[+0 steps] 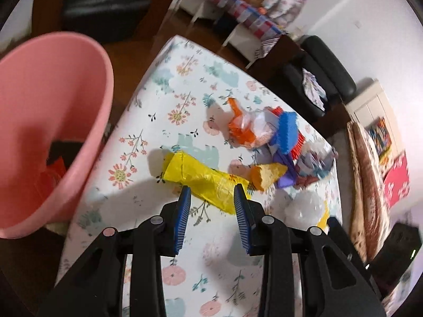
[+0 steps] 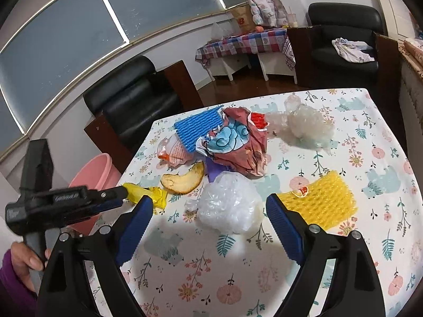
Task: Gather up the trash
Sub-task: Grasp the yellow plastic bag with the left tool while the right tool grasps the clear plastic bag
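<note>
Firstly, left wrist view: left gripper (image 1: 212, 192), fingers apart astride a yellow wrapper (image 1: 203, 178) lying on the floral counter (image 1: 169, 92), long axis running upper-left to lower-right; pink bin (image 1: 50, 121) at left, no writing legible. Right wrist view: right gripper (image 2: 208, 204), fingers apart over clear crumpled plastic (image 2: 228, 203); adds yellow foam net (image 2: 321, 202), blue foam net (image 2: 199, 129), fruit peel (image 2: 183, 179).
</note>
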`<act>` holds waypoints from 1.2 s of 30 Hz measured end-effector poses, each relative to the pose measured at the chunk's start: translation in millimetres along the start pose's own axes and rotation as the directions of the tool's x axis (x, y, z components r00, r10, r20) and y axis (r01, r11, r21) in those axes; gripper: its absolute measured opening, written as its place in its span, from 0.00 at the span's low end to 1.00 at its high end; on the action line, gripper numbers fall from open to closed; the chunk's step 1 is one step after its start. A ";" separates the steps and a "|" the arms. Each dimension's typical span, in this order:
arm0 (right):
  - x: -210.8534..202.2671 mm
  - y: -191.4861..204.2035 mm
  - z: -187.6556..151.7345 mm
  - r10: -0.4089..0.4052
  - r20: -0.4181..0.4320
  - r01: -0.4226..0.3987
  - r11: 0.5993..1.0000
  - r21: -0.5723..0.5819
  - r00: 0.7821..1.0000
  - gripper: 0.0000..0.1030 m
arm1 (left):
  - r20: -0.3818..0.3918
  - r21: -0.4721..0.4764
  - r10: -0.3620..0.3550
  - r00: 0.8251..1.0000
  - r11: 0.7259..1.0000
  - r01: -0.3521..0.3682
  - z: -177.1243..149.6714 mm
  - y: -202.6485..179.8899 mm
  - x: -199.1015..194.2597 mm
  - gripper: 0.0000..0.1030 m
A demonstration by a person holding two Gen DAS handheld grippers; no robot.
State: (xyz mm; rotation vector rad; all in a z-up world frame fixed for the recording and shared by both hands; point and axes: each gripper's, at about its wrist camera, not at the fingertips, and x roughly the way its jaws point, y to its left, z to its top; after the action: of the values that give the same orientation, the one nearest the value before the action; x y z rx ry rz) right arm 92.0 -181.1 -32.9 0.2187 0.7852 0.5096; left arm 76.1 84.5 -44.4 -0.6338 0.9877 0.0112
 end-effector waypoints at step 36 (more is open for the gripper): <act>25.7 -21.5 -1.8 -0.020 -0.087 0.026 0.997 0.076 0.996 0.63 | 0.161 0.211 0.021 0.987 0.976 -0.056 -8.7 -33.2 -17.3 0.06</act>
State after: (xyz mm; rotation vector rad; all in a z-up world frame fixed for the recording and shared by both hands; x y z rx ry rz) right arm 113.6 -186.3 -58.0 0.2602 0.8911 0.4699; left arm 69.2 57.5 -18.0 -0.4080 0.8345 -0.0111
